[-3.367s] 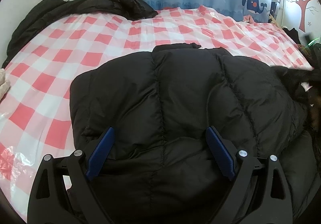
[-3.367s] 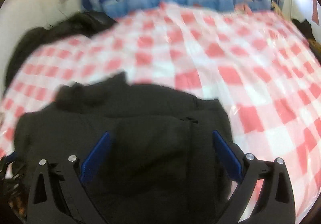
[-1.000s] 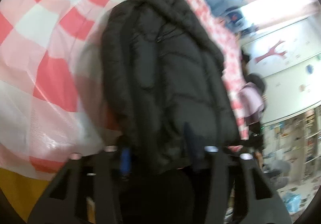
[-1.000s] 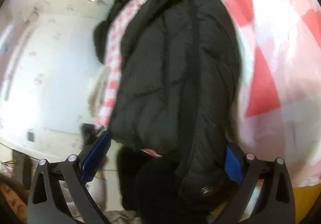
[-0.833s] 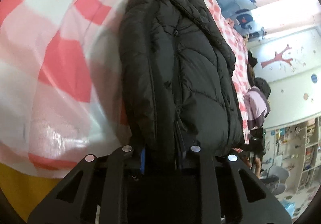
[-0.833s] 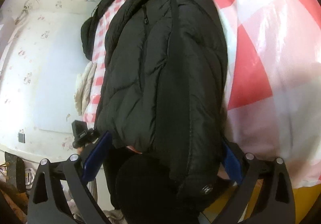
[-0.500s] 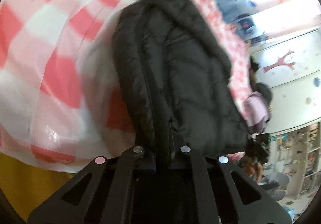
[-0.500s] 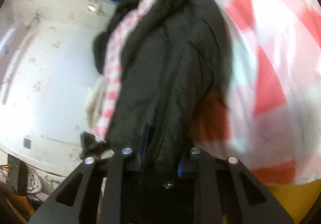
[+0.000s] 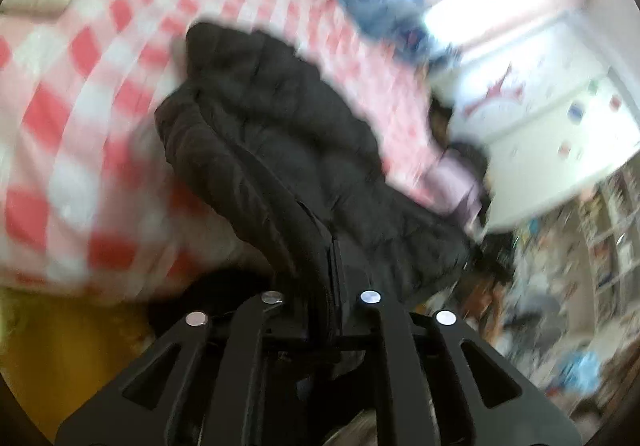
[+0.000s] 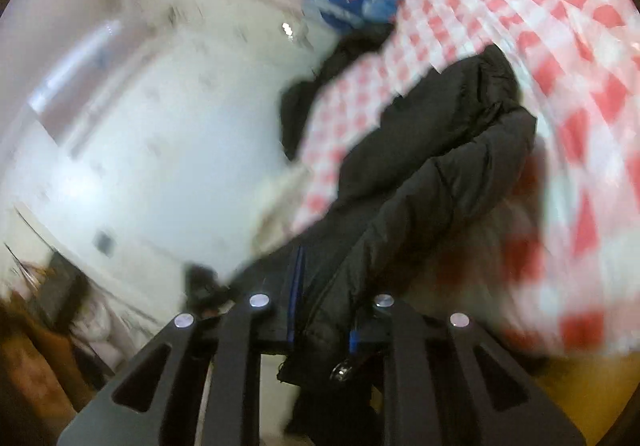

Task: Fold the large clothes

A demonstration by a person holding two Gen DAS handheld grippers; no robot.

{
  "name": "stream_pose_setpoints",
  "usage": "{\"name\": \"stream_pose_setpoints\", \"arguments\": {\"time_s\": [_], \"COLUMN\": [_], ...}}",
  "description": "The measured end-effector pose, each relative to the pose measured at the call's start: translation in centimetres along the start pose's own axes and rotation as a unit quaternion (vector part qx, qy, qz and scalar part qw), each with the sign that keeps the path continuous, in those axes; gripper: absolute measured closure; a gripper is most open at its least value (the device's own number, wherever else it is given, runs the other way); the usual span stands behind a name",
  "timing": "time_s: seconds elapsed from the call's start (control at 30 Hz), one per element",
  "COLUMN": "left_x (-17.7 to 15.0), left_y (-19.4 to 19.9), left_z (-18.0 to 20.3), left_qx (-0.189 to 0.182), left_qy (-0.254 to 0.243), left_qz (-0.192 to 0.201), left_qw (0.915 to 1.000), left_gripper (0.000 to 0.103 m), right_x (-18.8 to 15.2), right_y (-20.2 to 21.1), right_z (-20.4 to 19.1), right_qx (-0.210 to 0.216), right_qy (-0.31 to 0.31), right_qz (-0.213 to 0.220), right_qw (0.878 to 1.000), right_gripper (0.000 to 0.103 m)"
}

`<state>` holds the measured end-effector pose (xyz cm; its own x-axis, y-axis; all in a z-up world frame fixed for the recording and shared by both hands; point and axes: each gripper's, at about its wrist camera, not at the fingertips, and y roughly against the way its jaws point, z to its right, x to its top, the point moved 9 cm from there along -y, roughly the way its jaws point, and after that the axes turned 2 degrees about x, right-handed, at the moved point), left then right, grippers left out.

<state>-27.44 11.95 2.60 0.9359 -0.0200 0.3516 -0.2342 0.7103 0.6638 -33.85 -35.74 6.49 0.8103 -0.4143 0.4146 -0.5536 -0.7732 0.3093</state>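
Left wrist view: left gripper (image 9: 320,286), jaws opening slightly, pinches the black puffer jacket (image 9: 280,118), which trails up from the checkered bed cover's (image 9: 60,86) near edge. Right gripper (image 10: 324,310) clamps the jacket's hem.

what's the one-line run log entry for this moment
item: black quilted puffer jacket | left hand-held gripper: opening, fabric between | right hand-held gripper: clamped on hem

Jacket (image 9: 280,134) on bed (image 9: 80,86) (lengthwise)
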Motion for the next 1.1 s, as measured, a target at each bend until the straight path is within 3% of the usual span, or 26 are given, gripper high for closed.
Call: {"name": "stream_pose_setpoints", "arguments": {"time_s": [0.03, 0.07, 0.1, 0.17, 0.27, 0.37, 0.43, 0.6, 0.63, 0.67, 0.7, 0.73, 0.8, 0.97, 1.03, 1.1], "left_x": [-2.1, -2.9, -3.9, -4.6, -3.6, -2.0, -1.7, -2.7, -2.7, -2.7, -2.7, -2.7, -2.2, -1.0, -1.8, -3.3], "left_y": [-1.3, -2.0, -2.7, -3.2, -2.7, -2.4, -3.4, -8.2, -8.7, -9.1, -9.6, -9.6, -9.1, -5.4, -5.3, -5.9], "left_z": [-2.3, -3.6, -5.8, -9.3, -12.1, -13.3, -13.1, -9.8, -9.4, -9.1, -8.9, -8.9, -7.9, -4.9, -4.6, -6.6], "left_qx": [0.009, 0.016, 0.029, 0.008, -0.038, -0.087, -0.087, -0.085, -0.073, -0.059, -0.048, -0.044, -0.03, -0.03, -0.023, -0.006], "left_qy": [0.006, 0.015, 0.032, 0.075, 0.13, 0.158, 0.154, 0.118, 0.109, 0.104, 0.1, 0.1, 0.088, 0.045, 0.025, 0.027], "left_qz": [-0.041, -0.056, -0.07, -0.068, -0.025, 0.007, -0.002, -0.063, -0.066, -0.067, -0.073, -0.073, -0.062, -0.027, -0.056, -0.103], "left_qw": [0.9991, 0.9982, 0.9966, 0.9948, 0.9905, 0.9836, 0.9843, 0.9874, 0.9891, 0.9906, 0.9911, 0.9913, 0.9938, 0.9982, 0.9979, 0.9943], "left_gripper": [0.079, 0.069, 0.061, 0.051, 0.03, 0.021, 0.016, 0.017, 0.021, 0.04, 0.057, 0.063, 0.083, 0.091, 0.088, 0.076], "right_x": [-1.7, -2.9, -4.4, -6.4, -7.3, -7.2, -6.7, -6.4, -6.1, -5.9, -5.6, -5.5, -5.1, -3.6, -3.7, -4.6], "right_y": [-0.2, -0.4, -0.3, 0.2, 1.0, 0.7, -0.3, -4.2, -4.7, -4.9, -5.0, -5.2, -4.4, -1.7, -1.2, -0.9], "right_z": [1.5, 2.7, 4.9, 8.5, 13.3, 15.3, 15.4, 14.7, 14.5, 14.2, 13.8, 13.6, 12.8, 8.1, 6.9, 8.0], "right_qx": [-0.025, -0.04, -0.056, -0.064, -0.044, -0.02, 0.008, 0.04, 0.042, 0.041, 0.033, 0.023, 0.027, 0.051, 0.042, 0.013], "right_qy": [-0.006, -0.017, -0.038, -0.081, -0.152, -0.181, -0.188, -0.181, -0.172, -0.163, -0.149, -0.143, -0.139, -0.092, -0.073, -0.074], "right_qz": [-0.029, -0.047, -0.068, -0.08, -0.064, -0.052, -0.05, -0.072, -0.066, -0.059, -0.046, -0.041, -0.026, 0.013, 0.004, -0.022], "right_qw": [0.999, 0.998, 0.995, 0.991, 0.985, 0.982, 0.981, 0.98, 0.982, 0.984, 0.987, 0.989, 0.99, 0.994, 0.996, 0.997], "right_gripper": [0.071, 0.061, 0.041, 0.037, 0.032, 0.025, 0.017, 0.016, 0.017, 0.022, 0.049, 0.072, 0.077, 0.085, 0.085, 0.085]}}
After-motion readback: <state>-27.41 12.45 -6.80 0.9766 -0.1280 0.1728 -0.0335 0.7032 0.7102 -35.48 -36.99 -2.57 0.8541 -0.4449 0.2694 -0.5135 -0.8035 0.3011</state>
